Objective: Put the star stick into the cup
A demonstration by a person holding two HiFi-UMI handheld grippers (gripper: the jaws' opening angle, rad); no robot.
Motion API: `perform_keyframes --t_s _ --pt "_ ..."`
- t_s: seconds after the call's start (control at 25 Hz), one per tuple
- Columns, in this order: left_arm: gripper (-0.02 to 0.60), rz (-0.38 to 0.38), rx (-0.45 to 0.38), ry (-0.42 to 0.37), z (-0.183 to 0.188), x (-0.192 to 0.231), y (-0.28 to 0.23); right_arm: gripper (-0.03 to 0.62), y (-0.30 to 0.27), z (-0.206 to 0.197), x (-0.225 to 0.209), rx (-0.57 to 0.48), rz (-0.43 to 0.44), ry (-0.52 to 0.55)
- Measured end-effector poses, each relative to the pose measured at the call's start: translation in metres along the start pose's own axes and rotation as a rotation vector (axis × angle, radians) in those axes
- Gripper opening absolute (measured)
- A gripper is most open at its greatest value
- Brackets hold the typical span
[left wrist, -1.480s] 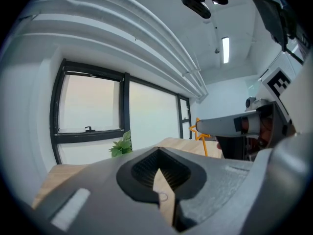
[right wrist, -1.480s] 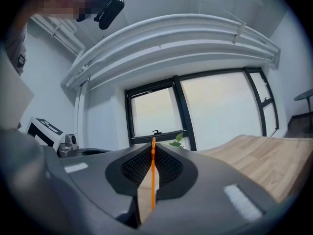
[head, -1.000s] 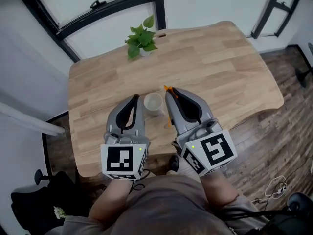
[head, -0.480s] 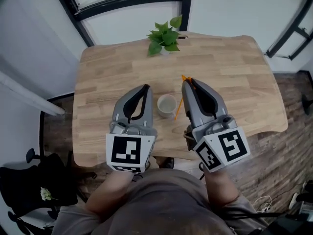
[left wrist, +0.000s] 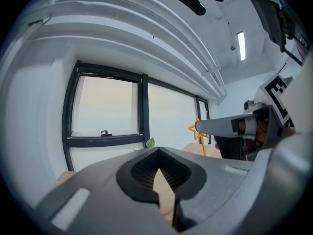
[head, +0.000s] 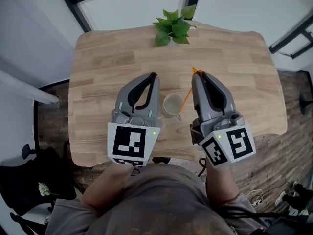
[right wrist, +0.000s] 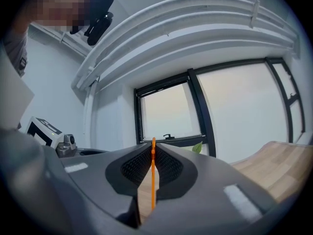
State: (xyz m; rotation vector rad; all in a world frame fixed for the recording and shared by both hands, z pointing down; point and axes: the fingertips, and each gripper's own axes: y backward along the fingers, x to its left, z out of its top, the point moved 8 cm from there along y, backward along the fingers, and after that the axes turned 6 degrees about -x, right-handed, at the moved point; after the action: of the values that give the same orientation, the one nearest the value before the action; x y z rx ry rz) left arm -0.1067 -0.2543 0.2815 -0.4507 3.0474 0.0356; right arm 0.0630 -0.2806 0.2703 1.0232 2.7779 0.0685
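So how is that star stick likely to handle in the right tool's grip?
The star stick runs straight below the right tool, which pinches it near the star, so it is probably stiff and light. Being so thin between the pads, it could pivot if its lower end bumps the rim of the cup.

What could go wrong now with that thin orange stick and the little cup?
The right tongs pinch the star stick only near its star end, so the long free part may swing or slip. Its lower end hangs close by the rim of the cup; it could miss the opening or knock the cup over. The left tongs are shut beside the cup, not holding it, so nothing steadies it.
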Motion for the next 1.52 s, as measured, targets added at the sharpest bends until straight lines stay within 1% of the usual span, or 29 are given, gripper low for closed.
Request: perform_keyframes --t_s 0.16,0.32,0.52,0.72,0.88,1.0,1.08,1.12,1.28,1.4,1.52 --pt "0.000 -0.028 0.032 0.018 -0.014 0.007 -0.019 0.044 -0.014 -0.015 -0.012 0.028 -0.026 -0.025" --pt "0.000 -0.057 0.094 0.042 -0.039 0.013 -0.033 0.044 -0.025 -0.040 -0.021 0.077 -0.045 -0.063" --pt "0.000 -0.073 0.160 0.066 -0.070 0.020 -0.046 0.046 -0.033 -0.073 -0.028 0.139 -0.057 -0.106" --pt "0.000 -0.095 0.195 0.087 -0.090 0.022 -0.054 0.046 -0.035 -0.099 -0.032 0.179 -0.071 -0.137" --pt "0.000 -0.110 0.211 0.101 -0.100 0.020 -0.056 0.048 -0.034 -0.104 -0.030 0.168 -0.056 -0.137" --pt "0.000 -0.114 0.202 0.105 -0.103 0.019 -0.057 0.051 -0.034 -0.107 -0.031 0.176 -0.050 -0.112" --pt "0.000 -0.113 0.180 0.105 -0.103 0.020 -0.057 0.081 -0.034 -0.110 -0.031 0.190 -0.054 -0.095" --pt "0.000 -0.111 0.174 0.105 -0.103 0.020 -0.056 0.086 -0.032 -0.111 -0.030 0.199 -0.059 -0.093" --pt "0.000 -0.107 0.191 0.104 -0.097 0.019 -0.047 0.108 -0.025 -0.110 -0.025 0.230 -0.075 -0.093" --pt "0.000 -0.104 0.184 0.105 -0.085 0.018 -0.043 0.098 -0.022 -0.096 -0.021 0.209 -0.068 -0.083" --pt "0.000 -0.098 0.147 0.100 -0.070 0.016 -0.038 0.086 -0.017 -0.078 -0.016 0.168 -0.060 -0.058"
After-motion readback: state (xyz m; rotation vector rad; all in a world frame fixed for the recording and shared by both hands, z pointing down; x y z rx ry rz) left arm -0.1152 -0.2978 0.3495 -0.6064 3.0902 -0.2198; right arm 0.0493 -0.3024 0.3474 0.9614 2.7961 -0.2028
